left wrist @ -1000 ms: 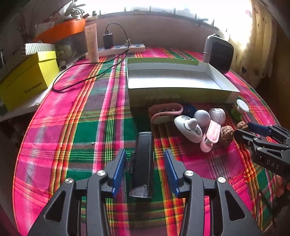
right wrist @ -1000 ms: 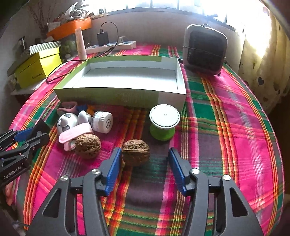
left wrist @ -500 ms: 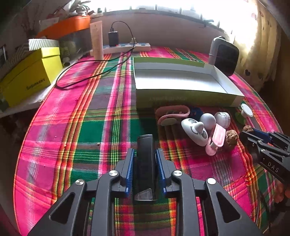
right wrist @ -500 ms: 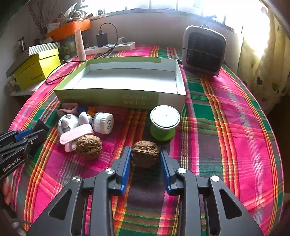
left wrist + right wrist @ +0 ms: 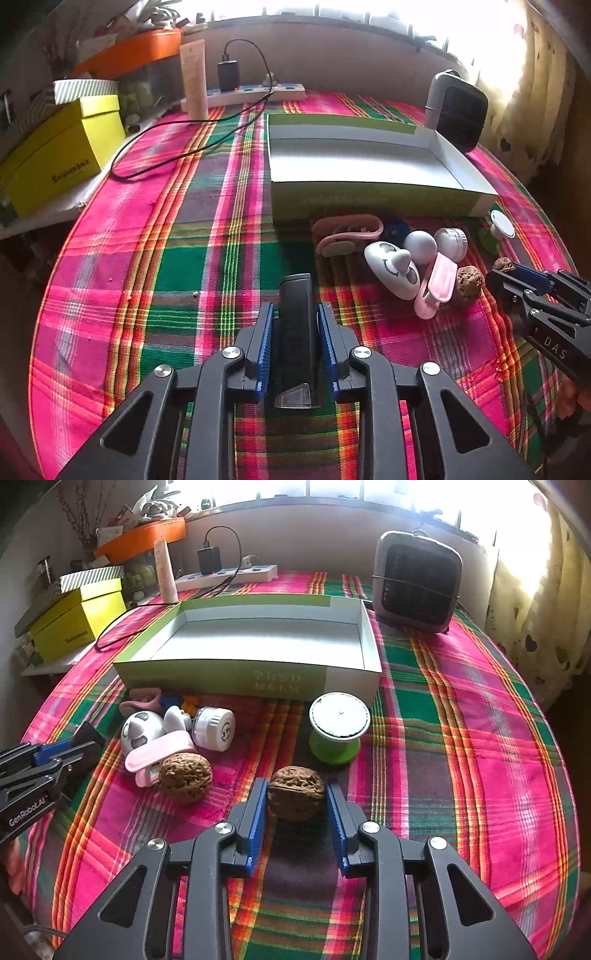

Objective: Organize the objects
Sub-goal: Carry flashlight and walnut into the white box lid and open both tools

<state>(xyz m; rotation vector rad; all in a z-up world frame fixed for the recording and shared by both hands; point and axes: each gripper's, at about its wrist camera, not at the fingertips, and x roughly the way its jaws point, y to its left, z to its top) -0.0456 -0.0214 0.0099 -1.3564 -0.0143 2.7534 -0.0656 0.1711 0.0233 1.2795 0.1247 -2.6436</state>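
The left gripper (image 5: 295, 343) is clamped on a black bar-shaped device (image 5: 294, 332) that lies flat on the plaid tablecloth (image 5: 155, 258), both blue pads pressed to its long sides. Its long axis runs from 6 o'clock to 12 o'clock in the left wrist view, the clear-capped end nearest the camera and the other end pointing toward the open green-and-white box (image 5: 369, 166), which sits at about 1 o'clock from it.

The right gripper (image 5: 296, 806) is closed on a walnut (image 5: 295, 793) resting on the cloth, pads at its left and right flanks. The nut's seam runs roughly 9 to 3 o'clock, so its longer dimension looks to lie across the jaws. A second walnut (image 5: 185, 777) sits at 9 o'clock of it, touching a pink clip (image 5: 159, 755), and a green-and-white spool (image 5: 338, 727) stands at 1 o'clock.

Both grasps look set, so the step in hand appears to be lifting. Raise the bar straight up, since it is held well behind its middle and may droop forward. Lift the round nut gently, as it could roll out, and clear the box's near wall before lowering.
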